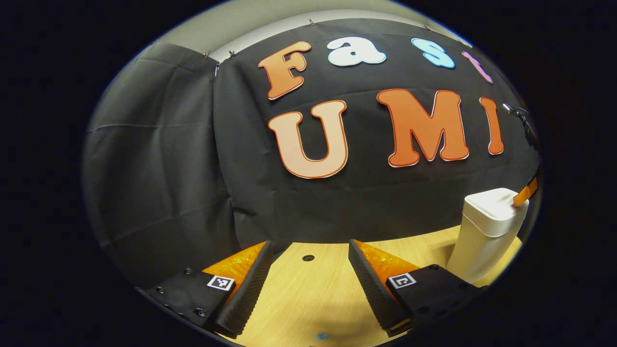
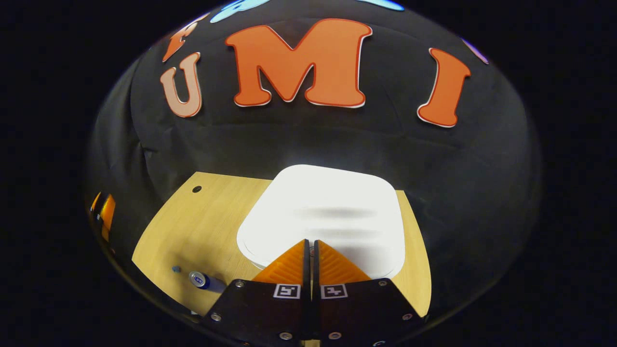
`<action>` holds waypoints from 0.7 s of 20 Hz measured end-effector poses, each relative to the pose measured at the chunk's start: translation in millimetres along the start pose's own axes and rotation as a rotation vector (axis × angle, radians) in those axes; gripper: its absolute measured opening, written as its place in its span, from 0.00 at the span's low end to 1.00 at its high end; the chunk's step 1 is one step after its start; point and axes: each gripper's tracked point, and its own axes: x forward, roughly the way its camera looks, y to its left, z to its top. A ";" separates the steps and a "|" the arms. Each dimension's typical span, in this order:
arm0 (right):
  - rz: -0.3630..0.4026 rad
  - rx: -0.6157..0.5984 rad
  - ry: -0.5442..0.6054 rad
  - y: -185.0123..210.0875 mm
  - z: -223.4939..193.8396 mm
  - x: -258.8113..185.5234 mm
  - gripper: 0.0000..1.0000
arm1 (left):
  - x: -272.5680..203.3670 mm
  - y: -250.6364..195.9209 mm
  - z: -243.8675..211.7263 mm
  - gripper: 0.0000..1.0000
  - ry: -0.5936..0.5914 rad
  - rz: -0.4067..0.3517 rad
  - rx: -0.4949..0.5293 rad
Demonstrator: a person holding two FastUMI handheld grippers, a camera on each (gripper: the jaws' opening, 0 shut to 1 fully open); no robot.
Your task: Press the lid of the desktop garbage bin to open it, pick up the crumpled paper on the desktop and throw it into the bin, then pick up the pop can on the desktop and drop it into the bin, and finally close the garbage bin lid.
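R gripper: fingers closed together, only a thin slit between them, nothing held. Tips sit over the near edge of the bin lid; contact w/ lid looks likely but cannot confirm. Lid is down, flat, white, rounded-square. In the left gripper view the bin stands upright at the table's far right, lid closed, w/ the R gripper's tip at the lid's right edge.

L gripper: fingers spread wide, empty, touching nothing; bare wood between them. Held low over the table, well apart from bin, pointing toward the booth wall.

Pop can: lying on its side on the table, left of bin, near the table's front edge. Small blue speck just beside it.
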 end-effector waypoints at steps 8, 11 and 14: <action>-0.039 -0.036 -0.175 4.3 42.6 -32.3 0.01 | 0.5 3.6 5.6 1.00 -0.027 -0.041 -0.015; -0.058 -0.006 -0.223 12.9 56.9 -49.3 0.01 | 7.9 8.6 4.7 1.00 -0.034 -0.077 -0.006; -0.066 -0.007 -0.263 21.3 64.6 -66.1 0.01 | 13.1 10.6 -3.4 0.99 -0.021 -0.114 -0.004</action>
